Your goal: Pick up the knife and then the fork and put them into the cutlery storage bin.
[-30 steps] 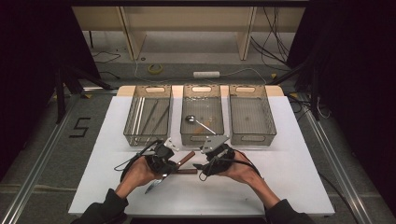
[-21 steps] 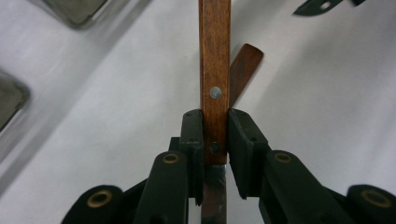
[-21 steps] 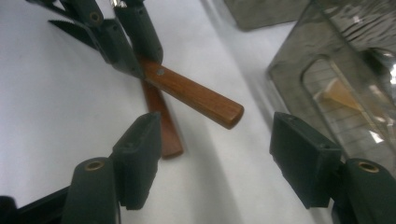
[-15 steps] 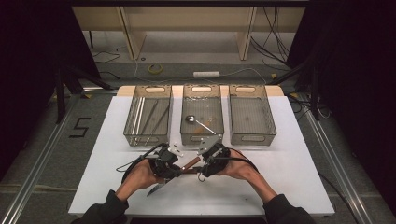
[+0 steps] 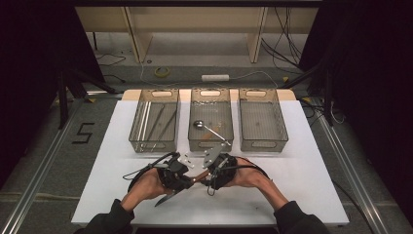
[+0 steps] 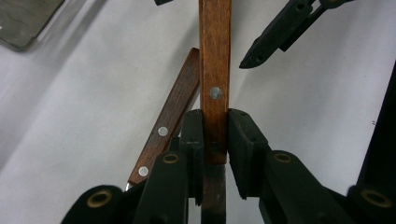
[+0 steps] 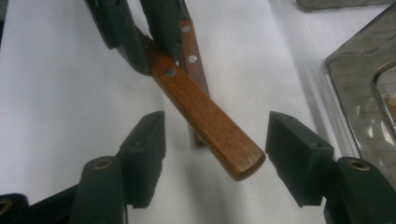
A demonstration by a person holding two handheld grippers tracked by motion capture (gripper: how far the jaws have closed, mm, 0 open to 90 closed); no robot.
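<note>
Left gripper [image 6: 215,140] clamped on a wooden-handled knife [image 6: 214,70], raised off the white worktop [image 5: 302,175]. Handle end reaches between the wide-spread jaws of the right gripper [image 7: 215,140], touching neither. Second wooden-handled knife [image 6: 170,116] lies on the worktop just beneath.
</note>
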